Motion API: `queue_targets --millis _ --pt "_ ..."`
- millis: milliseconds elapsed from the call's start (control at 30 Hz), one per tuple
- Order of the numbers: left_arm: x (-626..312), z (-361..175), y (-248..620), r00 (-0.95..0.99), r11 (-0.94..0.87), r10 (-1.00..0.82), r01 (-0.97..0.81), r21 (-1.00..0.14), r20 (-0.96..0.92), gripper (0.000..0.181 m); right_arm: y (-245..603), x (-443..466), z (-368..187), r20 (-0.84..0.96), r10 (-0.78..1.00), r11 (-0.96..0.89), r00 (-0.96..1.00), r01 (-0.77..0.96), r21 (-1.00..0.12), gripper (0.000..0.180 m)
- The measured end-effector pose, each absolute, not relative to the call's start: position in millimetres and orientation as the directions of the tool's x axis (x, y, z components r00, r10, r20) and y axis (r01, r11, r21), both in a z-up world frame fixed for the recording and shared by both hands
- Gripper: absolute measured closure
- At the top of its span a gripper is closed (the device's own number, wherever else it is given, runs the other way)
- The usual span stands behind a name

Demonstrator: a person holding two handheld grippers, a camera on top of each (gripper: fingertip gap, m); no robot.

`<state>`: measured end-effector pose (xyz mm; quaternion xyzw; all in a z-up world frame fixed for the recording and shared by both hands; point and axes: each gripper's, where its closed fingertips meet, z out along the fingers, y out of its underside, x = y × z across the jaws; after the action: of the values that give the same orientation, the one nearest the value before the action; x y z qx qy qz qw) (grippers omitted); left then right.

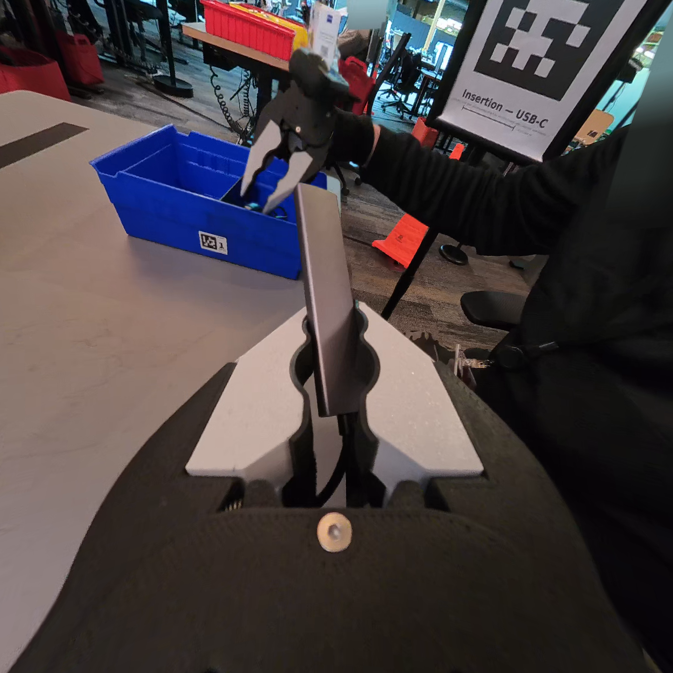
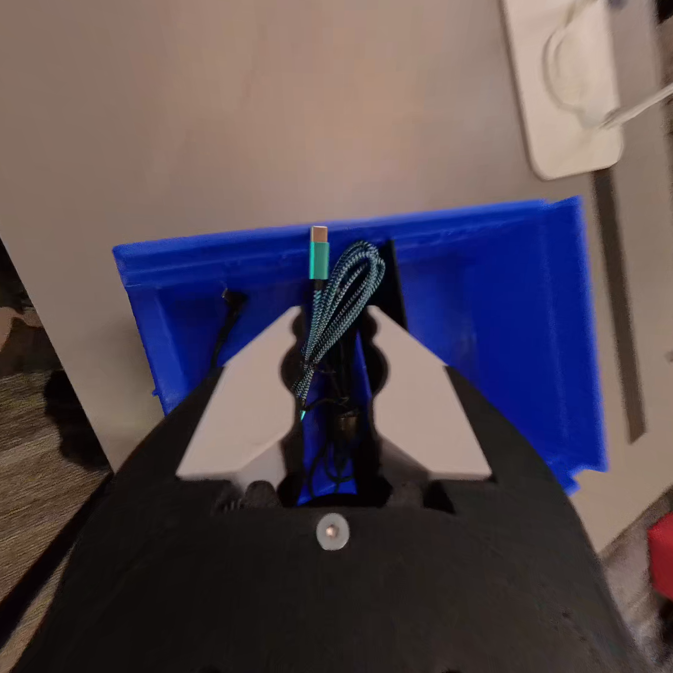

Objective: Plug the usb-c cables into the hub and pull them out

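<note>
Left gripper (image 1: 333, 349) clamps the grey hub (image 1: 324, 291) upright above the table (image 1: 91, 346), steadying it for plugging, while the right gripper (image 2: 333, 320), jaws parted around the teal braided usb-c cable (image 2: 342, 291), dips into the blue bin (image 2: 491, 309) to fetch it.

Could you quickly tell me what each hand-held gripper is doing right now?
Left hand-held gripper: shut on the hub.
Right hand-held gripper: open over the teal cable.
</note>
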<state>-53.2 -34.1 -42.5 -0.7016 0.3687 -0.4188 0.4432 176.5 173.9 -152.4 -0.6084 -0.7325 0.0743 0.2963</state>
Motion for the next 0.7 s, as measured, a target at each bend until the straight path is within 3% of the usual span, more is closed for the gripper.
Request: queue_targets --millis 67,167,300,400,467,567,700 --pt "-53 -45 -33 0.382 -0.342 -0.885 -0.146 -0.928 0.266 0.164 179 182 -164 0.306 0.951 0.182 -0.047 0.886 -0.427 0.118" --pt "-53 -50 -30 0.399 -0.356 -0.876 -0.159 -0.921 0.270 0.164 178 176 -134 0.308 0.951 0.157 -0.002 0.864 -0.478 0.112" --pt "-48 -54 -28 0.383 -0.374 -0.875 -0.149 -0.915 0.295 0.164 120 109 -50 0.286 0.955 0.266 -0.073 0.636 -0.725 0.119" --pt "-42 -57 -29 0.382 -0.355 -0.883 -0.163 -0.920 0.273 0.164 55 53 -18 0.186 0.960 0.265 -0.212 0.459 -0.848 0.121" --pt "-40 -60 -28 0.410 -0.325 -0.885 -0.202 -0.924 0.222 0.164 20 22 -15 0.039 0.959 0.159 -0.280 0.420 -0.893 0.110" --pt "-38 -62 -22 0.483 -0.258 -0.870 -0.271 -0.927 0.101 0.164 1 -12 -19 -0.232 0.933 -0.101 -0.274 0.420 -0.902 0.111" --pt "-37 -63 -12 0.558 -0.148 -0.821 -0.416 -0.897 -0.124 0.164 2 -32 -30 -0.451 0.860 -0.326 -0.238 0.423 -0.845 0.139"
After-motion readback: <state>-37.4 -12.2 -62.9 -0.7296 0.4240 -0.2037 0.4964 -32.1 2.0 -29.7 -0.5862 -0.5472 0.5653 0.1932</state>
